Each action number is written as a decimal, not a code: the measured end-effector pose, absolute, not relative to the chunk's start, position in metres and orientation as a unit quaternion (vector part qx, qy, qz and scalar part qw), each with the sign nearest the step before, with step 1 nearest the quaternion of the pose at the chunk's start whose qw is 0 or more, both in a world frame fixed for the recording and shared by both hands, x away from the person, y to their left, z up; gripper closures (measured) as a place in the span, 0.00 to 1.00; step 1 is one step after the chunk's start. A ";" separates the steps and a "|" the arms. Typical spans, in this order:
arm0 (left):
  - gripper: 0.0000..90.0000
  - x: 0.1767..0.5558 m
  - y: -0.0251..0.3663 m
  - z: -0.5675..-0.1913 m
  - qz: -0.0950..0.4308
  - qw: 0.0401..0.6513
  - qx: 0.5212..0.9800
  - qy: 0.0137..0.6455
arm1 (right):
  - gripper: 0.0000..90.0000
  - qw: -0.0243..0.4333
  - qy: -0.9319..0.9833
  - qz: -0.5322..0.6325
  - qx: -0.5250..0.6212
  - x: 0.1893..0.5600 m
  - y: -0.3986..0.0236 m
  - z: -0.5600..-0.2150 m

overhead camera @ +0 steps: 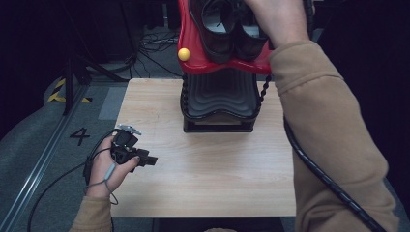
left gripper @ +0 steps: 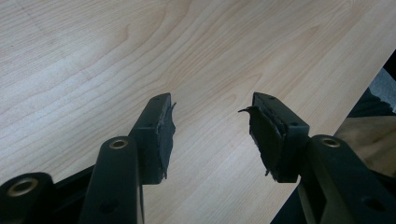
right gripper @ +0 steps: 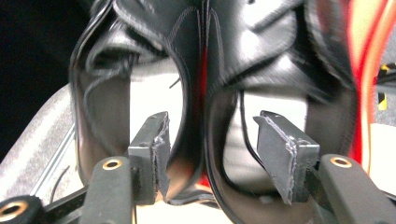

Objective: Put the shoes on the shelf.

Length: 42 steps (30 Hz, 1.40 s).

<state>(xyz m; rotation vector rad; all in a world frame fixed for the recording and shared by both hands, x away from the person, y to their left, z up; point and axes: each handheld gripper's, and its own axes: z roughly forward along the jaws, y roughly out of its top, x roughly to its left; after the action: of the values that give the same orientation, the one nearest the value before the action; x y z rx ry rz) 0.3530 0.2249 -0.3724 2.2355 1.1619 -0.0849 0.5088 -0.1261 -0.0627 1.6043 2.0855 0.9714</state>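
Right gripper (right gripper: 210,149) jaws apart, one jaw inside each of two black shoes (right gripper: 201,70); inner walls of both shoes sit together between the jaws, contact with the pads not clear, view blurred. Light insoles visible behind each jaw. In the high view the right hand (overhead camera: 275,19) is raised at the top edge over the shoes (overhead camera: 229,29), gripper itself hidden by hand and tan sleeve (overhead camera: 329,135). Thick black cable (overhead camera: 319,174) trails from there down along the sleeve to the bottom right.

Shoes sit side by side, openings up, on the red top shelf (overhead camera: 193,48) of a shoe rack (overhead camera: 220,96) standing at the far middle of the table (overhead camera: 208,179). Yellow ball knob (overhead camera: 183,54) on the shelf's front left corner. Below the red shelf a black wavy ribbed shelf, twisted black posts at both sides, dark base frame on the tabletop.

Left gripper (left gripper: 212,135) jaws apart, nothing between them, bare light wood tabletop (left gripper: 116,56) beneath; pads look worn, frayed at the edges. In the high view the left gripper (overhead camera: 147,160) is held in the left hand (overhead camera: 109,166) at the table's near left edge, jaws pointing right, well apart from the rack; thin cable loops off the hand toward the floor.

Grey floor left of the table with a painted number 4 (overhead camera: 80,136) and yellow-black hazard tape (overhead camera: 60,92); loose cables on the floor behind the table
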 end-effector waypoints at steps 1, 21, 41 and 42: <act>0.55 0.352 0.225 -0.372 -0.029 0.304 0.845 0.439 | 0.48 0.169 0.741 0.344 0.551 0.501 -0.133 -0.060; 0.54 0.337 0.222 -0.363 -0.014 0.293 0.846 0.445 | 0.41 0.189 0.804 0.350 0.443 0.412 -0.252 -0.084; 0.54 0.333 0.218 -0.364 -0.009 0.284 0.848 0.448 | 0.40 0.156 0.838 0.356 0.382 0.395 -0.298 -0.176; 0.54 0.333 0.218 -0.364 -0.008 0.284 0.847 0.449 | 0.39 0.155 0.841 0.356 0.378 0.395 -0.299 -0.182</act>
<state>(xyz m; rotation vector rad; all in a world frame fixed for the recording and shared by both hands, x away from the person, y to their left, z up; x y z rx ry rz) 0.3329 0.2181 -0.3640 2.2678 1.2003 -0.0226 0.3947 -0.2987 -0.1820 1.0815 2.4083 1.0186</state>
